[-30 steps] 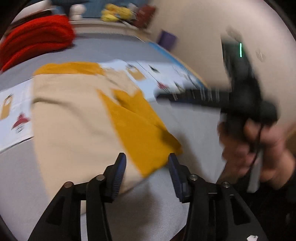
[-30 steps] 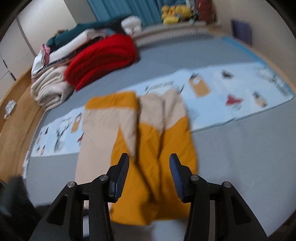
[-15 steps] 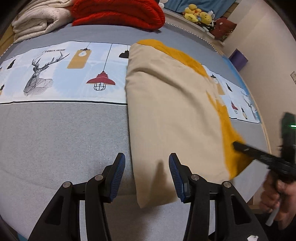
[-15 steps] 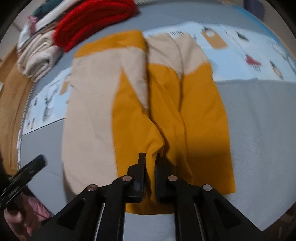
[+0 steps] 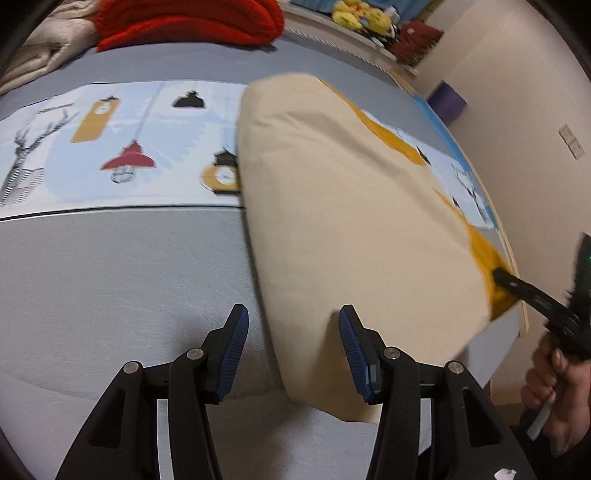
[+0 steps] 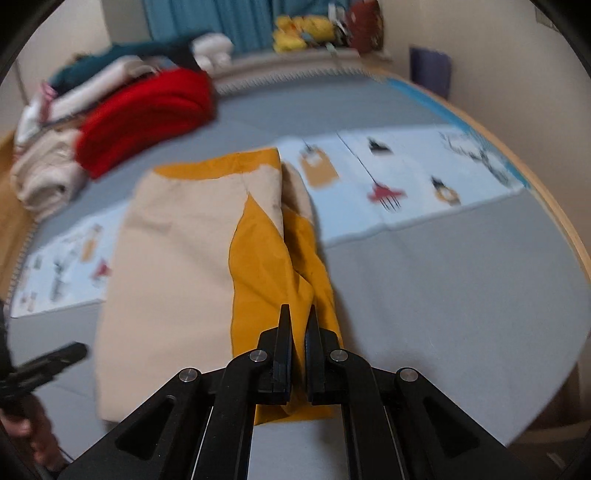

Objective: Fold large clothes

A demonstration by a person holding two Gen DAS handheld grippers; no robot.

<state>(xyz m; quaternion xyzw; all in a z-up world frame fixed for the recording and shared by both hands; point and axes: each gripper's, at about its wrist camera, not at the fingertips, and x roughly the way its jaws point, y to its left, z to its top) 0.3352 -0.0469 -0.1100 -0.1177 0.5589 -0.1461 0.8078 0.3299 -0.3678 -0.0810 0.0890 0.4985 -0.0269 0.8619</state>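
Note:
A large beige and mustard-orange garment [image 6: 177, 258] lies spread on the grey bed [image 5: 110, 288]. My right gripper [image 6: 298, 314] is shut on a bunched fold of the orange part near its front edge, and the cloth rises into the jaws. The left wrist view shows that gripper [image 5: 517, 286] at the garment's [image 5: 351, 221] far right edge, with a hand behind it. My left gripper [image 5: 293, 314] hangs over the beige near corner. Its jaws are opening slightly; the cloth's edge lies between the blue pads [image 5: 236, 332], untouched. It also appears blurred at the left [image 6: 55, 360].
A pale blue printed strip [image 5: 110, 147] crosses the bed under the garment. A red blanket [image 6: 147, 114] and cream folded bedding [image 6: 48, 173] are piled at the back left. Plush toys [image 6: 303, 29] and a purple box [image 6: 430, 70] sit by the far wall.
My right gripper closed on the orange fabric and gathered it up. My left gripper swung from the orange hem to the beige near corner and came lower and closer.

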